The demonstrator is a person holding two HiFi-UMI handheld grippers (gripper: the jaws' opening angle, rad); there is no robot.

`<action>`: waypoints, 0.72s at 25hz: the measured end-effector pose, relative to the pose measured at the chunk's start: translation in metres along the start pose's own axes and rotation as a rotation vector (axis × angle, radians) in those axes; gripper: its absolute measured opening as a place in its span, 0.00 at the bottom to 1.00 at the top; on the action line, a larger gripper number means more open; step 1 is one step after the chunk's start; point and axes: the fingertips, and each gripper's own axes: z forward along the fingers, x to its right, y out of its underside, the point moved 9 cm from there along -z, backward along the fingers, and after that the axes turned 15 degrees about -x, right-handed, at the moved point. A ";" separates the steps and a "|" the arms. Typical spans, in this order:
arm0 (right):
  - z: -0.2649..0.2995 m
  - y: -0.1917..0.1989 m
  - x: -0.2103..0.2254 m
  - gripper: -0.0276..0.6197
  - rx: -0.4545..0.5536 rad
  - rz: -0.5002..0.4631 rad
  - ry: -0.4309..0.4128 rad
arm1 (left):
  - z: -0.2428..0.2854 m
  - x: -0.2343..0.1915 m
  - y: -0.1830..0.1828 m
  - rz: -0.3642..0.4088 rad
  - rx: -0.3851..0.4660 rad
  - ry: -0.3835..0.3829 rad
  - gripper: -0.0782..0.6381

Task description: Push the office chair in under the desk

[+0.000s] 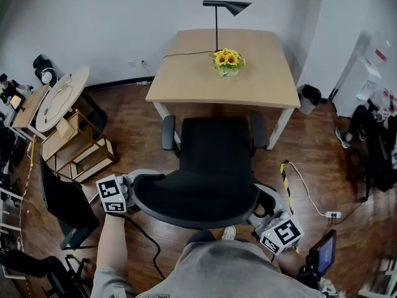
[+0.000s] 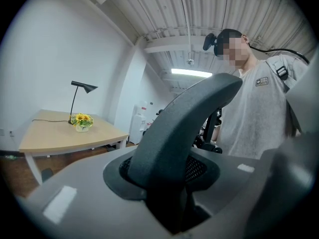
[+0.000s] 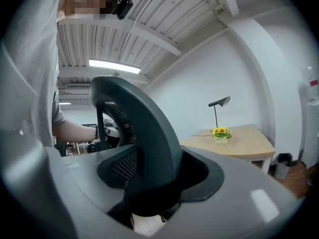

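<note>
Task's thing: a black office chair (image 1: 214, 160) with a mesh back stands on the dark wood floor (image 1: 136, 135), facing a light wooden table (image 1: 186, 73). The seat front lies just beside the table's near edge and is judged not yet under it.
Left jaws: the left gripper (image 1: 131, 190) is clamped on the left end of the chair's curved backrest rim (image 2: 184, 118), which fills the gap between the jaws.
Right jaws: the right gripper (image 1: 263, 208) is clamped on the rim's right end in the same way.
Key relation: the rim's long axis runs left to right between the two grippers, and the table lies straight ahead, beyond the seat. Neither hand is nearer, so an even push away from the person is judged to be called for.
Edges: the two armrests are lined up close to the white table legs. The left armrest (image 1: 168, 132) looks nearly in line with the left leg (image 1: 160, 110), so little side margin is expected there.
Open room: a wooden shelf unit (image 1: 80, 144) on the left and a yellow-and-black striped cable cover (image 1: 286, 188) on the right are well apart from the chair's path.
On the table: a black lamp (image 1: 226, 6) and a pot of yellow flowers (image 1: 227, 61) are set near the far edge.
</note>
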 end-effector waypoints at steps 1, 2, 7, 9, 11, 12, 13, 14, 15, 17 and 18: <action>0.003 -0.002 0.005 0.43 -0.001 0.000 -0.003 | 0.002 -0.005 -0.001 -0.004 0.001 -0.004 0.34; 0.006 -0.003 0.010 0.43 -0.002 0.001 -0.006 | 0.004 -0.009 -0.003 -0.008 0.001 -0.006 0.34; 0.019 -0.011 0.025 0.43 -0.003 0.002 -0.005 | 0.007 -0.029 -0.009 -0.014 0.008 -0.001 0.34; 0.025 -0.014 0.032 0.43 -0.004 0.000 -0.006 | 0.009 -0.038 -0.011 -0.011 0.012 -0.005 0.35; 0.031 -0.018 0.042 0.43 -0.002 -0.002 -0.009 | 0.012 -0.049 -0.015 -0.006 0.018 -0.006 0.34; 0.035 -0.020 0.047 0.43 -0.001 -0.003 -0.010 | 0.013 -0.054 -0.017 -0.003 0.021 -0.007 0.34; 0.037 -0.022 0.053 0.43 -0.001 -0.004 -0.011 | 0.015 -0.059 -0.019 0.000 0.024 -0.006 0.34; 0.040 -0.025 0.058 0.43 -0.001 -0.004 -0.009 | 0.017 -0.065 -0.022 0.004 0.027 -0.005 0.34; 0.042 -0.027 0.063 0.43 -0.001 -0.004 -0.007 | 0.019 -0.070 -0.024 0.008 0.029 -0.002 0.34; 0.049 -0.030 0.072 0.43 -0.001 -0.004 -0.001 | 0.022 -0.083 -0.029 0.017 0.030 0.005 0.34; 0.053 -0.032 0.075 0.43 0.001 -0.005 0.000 | 0.022 -0.090 -0.030 0.021 0.030 0.009 0.34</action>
